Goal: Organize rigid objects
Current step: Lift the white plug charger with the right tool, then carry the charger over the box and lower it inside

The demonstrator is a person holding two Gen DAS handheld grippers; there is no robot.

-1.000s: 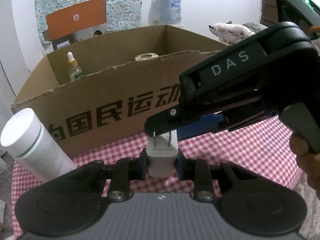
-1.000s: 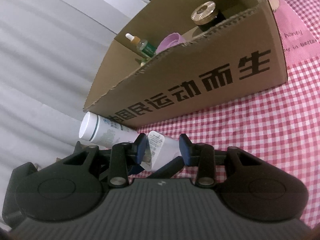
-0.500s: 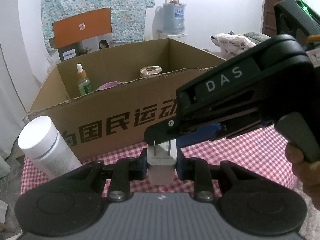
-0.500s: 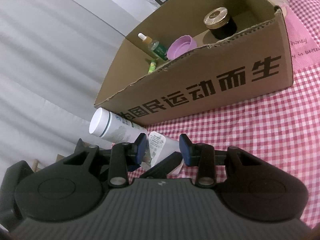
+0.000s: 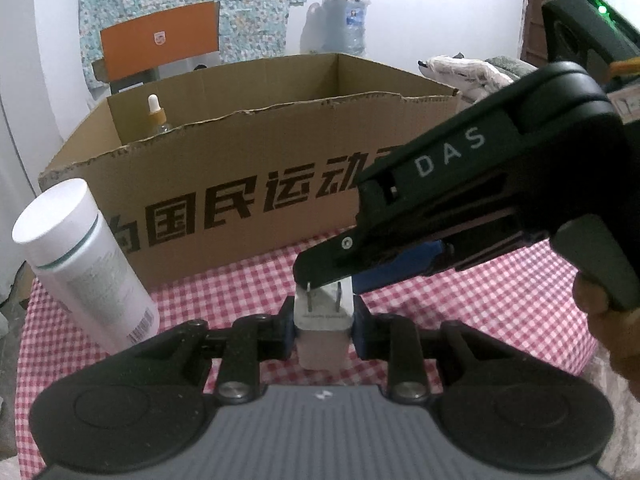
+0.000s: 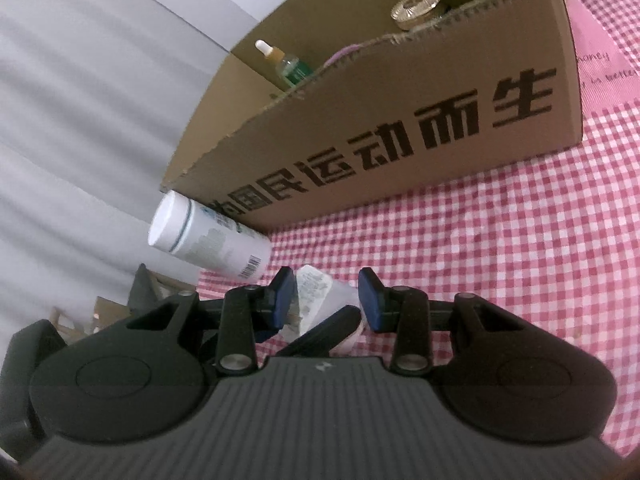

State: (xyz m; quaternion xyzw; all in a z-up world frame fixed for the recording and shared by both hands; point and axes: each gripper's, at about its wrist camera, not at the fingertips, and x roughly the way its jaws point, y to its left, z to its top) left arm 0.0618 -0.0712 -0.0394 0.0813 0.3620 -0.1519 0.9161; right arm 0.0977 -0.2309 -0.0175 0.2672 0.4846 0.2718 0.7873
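Left wrist view: left tongs (image 5: pixel 323 322) clamped on white plug adapter (image 5: pixel 323 336), above checkered surface (image 5: pixel 460 300), before cardboard box (image 5: pixel 240 184). Right tongs (image 6: pixel 327 298) around adapter too, contact probably loose.

Your left tongs (image 5: pixel 323 322) stay clamped shut on the charger; your right tongs (image 6: pixel 327 300) straddle it, pads not visibly pressing.
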